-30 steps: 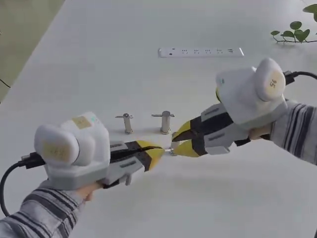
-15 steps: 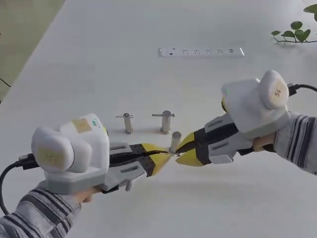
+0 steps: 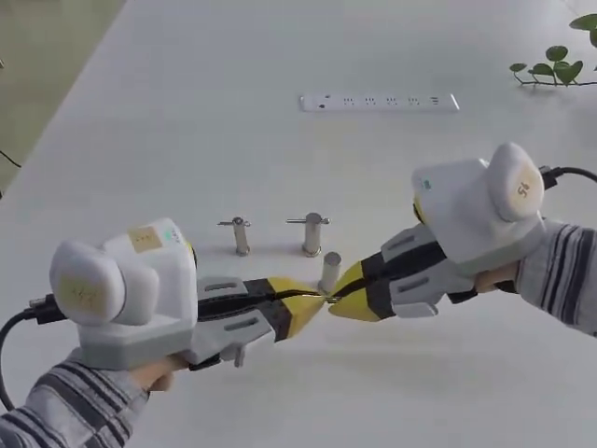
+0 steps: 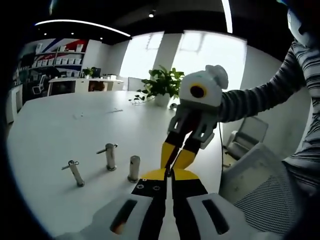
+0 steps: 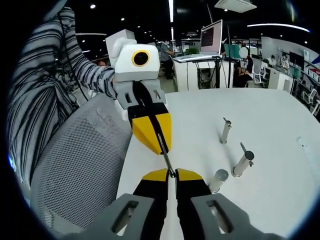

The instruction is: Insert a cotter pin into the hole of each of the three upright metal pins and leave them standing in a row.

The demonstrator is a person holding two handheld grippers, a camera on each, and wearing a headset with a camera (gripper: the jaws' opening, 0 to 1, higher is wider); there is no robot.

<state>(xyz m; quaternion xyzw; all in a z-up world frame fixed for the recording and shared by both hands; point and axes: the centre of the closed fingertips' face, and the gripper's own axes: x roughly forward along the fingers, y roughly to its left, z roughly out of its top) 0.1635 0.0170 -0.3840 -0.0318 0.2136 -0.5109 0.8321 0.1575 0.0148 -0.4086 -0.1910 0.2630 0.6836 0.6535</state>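
Three upright metal pins stand in a row on the white table [image 3: 187, 140]. The left pin [image 3: 241, 233] and the middle pin [image 3: 312, 231] each carry a cotter pin through the top. The bare third pin [image 3: 330, 271] stands nearer, just behind the meeting gripper tips. My left gripper [image 3: 312, 303] and right gripper [image 3: 341, 297] meet tip to tip, both shut on a thin cotter pin [image 5: 166, 156] that runs between them. In the left gripper view the three pins [image 4: 110, 156] stand left of my jaws, and the right gripper [image 4: 173, 161] comes in from above.
A white power strip [image 3: 378, 100] lies at the back of the table, and plant leaves [image 3: 552, 63] trail in at the far right. The table's left edge [image 3: 56, 103] drops to the floor. A grey mesh chair [image 5: 82, 165] stands beside the table.
The right gripper has drawn back to the right and lower, uncovering the bare third pin. The left gripper has followed it rightward, tips still together on the cotter pin.
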